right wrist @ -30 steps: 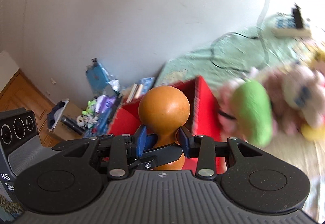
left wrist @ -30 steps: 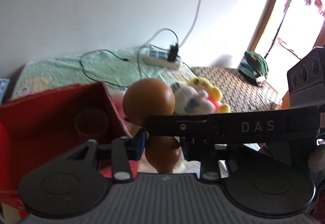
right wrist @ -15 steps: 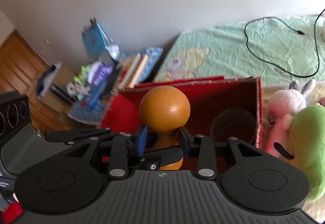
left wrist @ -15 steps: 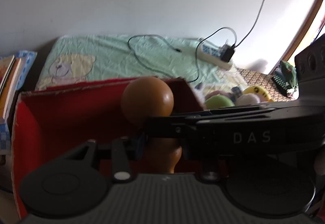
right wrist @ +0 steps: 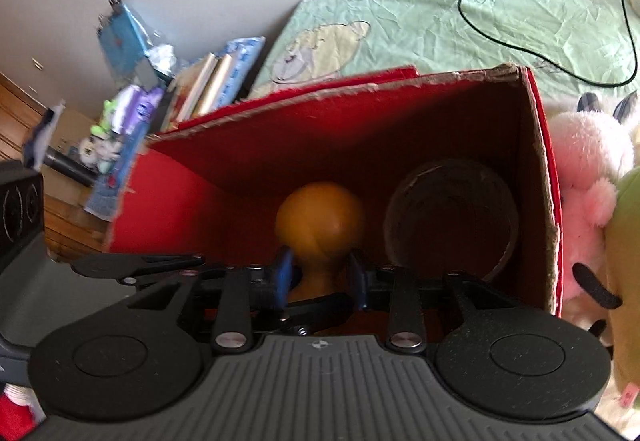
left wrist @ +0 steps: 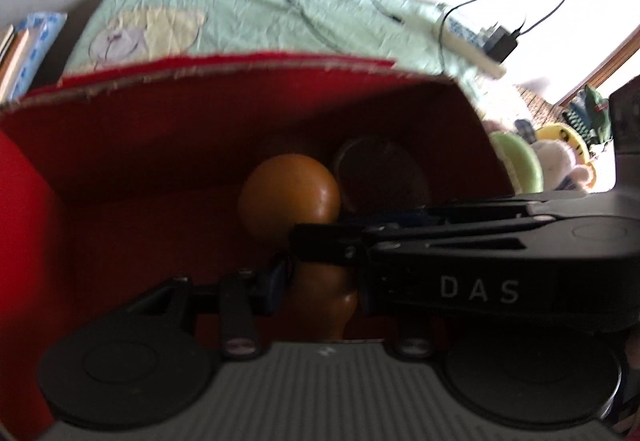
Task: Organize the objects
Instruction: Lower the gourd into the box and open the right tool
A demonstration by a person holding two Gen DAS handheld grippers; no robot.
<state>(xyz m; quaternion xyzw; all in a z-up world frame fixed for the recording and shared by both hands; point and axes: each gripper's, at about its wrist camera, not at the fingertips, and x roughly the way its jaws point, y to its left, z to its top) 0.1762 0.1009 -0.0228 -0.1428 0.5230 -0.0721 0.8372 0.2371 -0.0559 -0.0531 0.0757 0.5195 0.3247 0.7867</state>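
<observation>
Gourd: the orange wooden gourd (right wrist: 319,219) hangs inside the red box (right wrist: 538,177), beside a round brown jar (right wrist: 450,217).
Right gripper (right wrist: 320,275): its blue tips pinch the gourd's neck.
Left gripper (left wrist: 308,281): it squeezes the gourd lower down.
Only the right view: books (right wrist: 208,83) and a pink plush toy (right wrist: 588,177).
Only the left view: a white power strip (left wrist: 472,43).

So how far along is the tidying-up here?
Partly done, it seems. A dark round container already sits inside the red box. In hand: both the left gripper and right gripper clamp an orange wooden gourd-shaped piece, held within the box opening but not released. Still left: the pink plush toy and green plush lie outside, beside the box wall.
</observation>
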